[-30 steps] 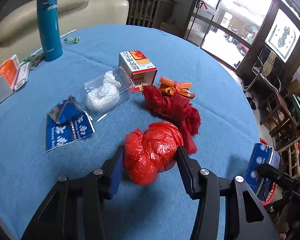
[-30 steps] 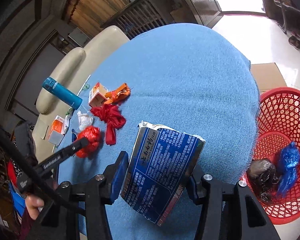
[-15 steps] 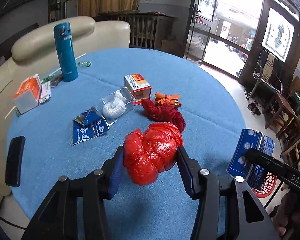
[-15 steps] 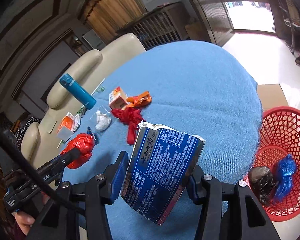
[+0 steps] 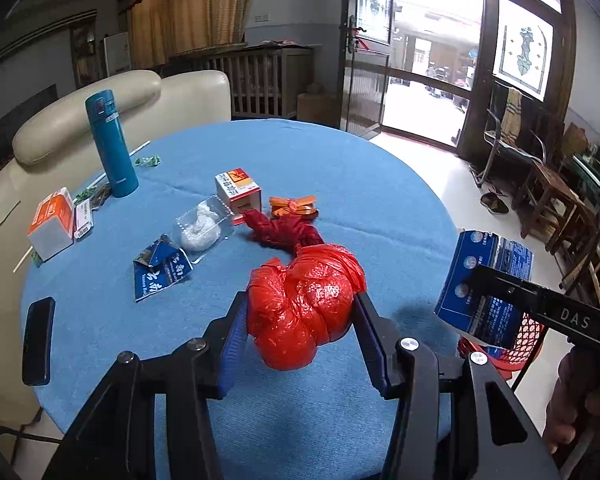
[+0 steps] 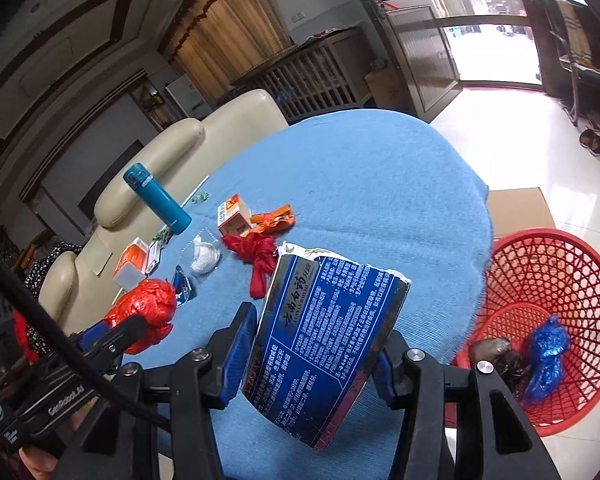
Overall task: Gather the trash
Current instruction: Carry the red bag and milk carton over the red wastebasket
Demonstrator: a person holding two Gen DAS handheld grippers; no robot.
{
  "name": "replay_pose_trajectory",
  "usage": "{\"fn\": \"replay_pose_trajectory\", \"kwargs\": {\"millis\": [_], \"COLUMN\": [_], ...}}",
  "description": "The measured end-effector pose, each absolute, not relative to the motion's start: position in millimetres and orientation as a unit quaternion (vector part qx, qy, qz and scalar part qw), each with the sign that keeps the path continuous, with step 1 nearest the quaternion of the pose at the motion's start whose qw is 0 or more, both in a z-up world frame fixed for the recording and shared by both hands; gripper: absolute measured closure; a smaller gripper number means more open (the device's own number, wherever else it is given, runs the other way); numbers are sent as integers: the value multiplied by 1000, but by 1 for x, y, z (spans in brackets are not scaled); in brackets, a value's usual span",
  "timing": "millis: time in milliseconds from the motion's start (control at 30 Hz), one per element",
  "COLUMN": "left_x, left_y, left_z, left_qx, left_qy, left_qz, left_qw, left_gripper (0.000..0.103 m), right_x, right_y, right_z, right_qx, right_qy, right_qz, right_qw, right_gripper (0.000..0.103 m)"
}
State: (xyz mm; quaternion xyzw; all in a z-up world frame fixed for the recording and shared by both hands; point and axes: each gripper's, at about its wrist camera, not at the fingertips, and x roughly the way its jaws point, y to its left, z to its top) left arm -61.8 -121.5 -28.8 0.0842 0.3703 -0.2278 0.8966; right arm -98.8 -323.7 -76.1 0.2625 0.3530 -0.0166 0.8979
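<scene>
While both grippers hang above the round blue table (image 5: pixel 380 184), each grasps a piece of trash. The left gripper (image 5: pixel 300 320) has its jaws clenched on a knotted red plastic bag (image 5: pixel 304 300), which sits between the blue pads clear of the cloth. The right gripper (image 6: pixel 316 344) has its jaws pressed on both edges of a flattened blue carton (image 6: pixel 324 344) with white print, held tilted, its torn top toward 12 o'clock. In the left wrist view that carton (image 5: pixel 484 280) shows at 3 o'clock, beyond the table's edge.

On the floor at 3 o'clock in the right wrist view stands a red mesh basket (image 6: pixel 560 264), with a blue bag (image 6: pixel 548 348) and a dark lump (image 6: pixel 496 356) lying inside it.

On the table in the left wrist view, toward 11 o'clock of the held bag, lie a crumpled red cloth (image 5: pixel 280 228), an orange wrapper (image 5: pixel 294 206), a small white and red box (image 5: pixel 238 188), a clear tray with white tissue (image 5: pixel 202 226) and a folded blue packet (image 5: pixel 160 268). A teal flask (image 5: pixel 112 144) stands upright farther off at 10 o'clock, an orange and white box (image 5: pixel 52 220) lies near the rim at 9 o'clock, and a black phone (image 5: pixel 39 340) lies at 8 o'clock.
</scene>
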Motion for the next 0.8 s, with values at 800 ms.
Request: {"fn": "replay_pose_trajectory", "kwargs": {"millis": [800], "left_x": [-97], "left_y": [-160], "left_z": [-42], "left_qx": [146], "left_qy": [357], "left_qz": [-268], "left_qw": [883], "left_gripper": [50], "right_x": [-119], "right_y": [-354], "right_z": [-87], "right_qx": [297], "right_qy": [325], "right_qz": [-43], "right_qw": [897], "right_gripper": [48]}}
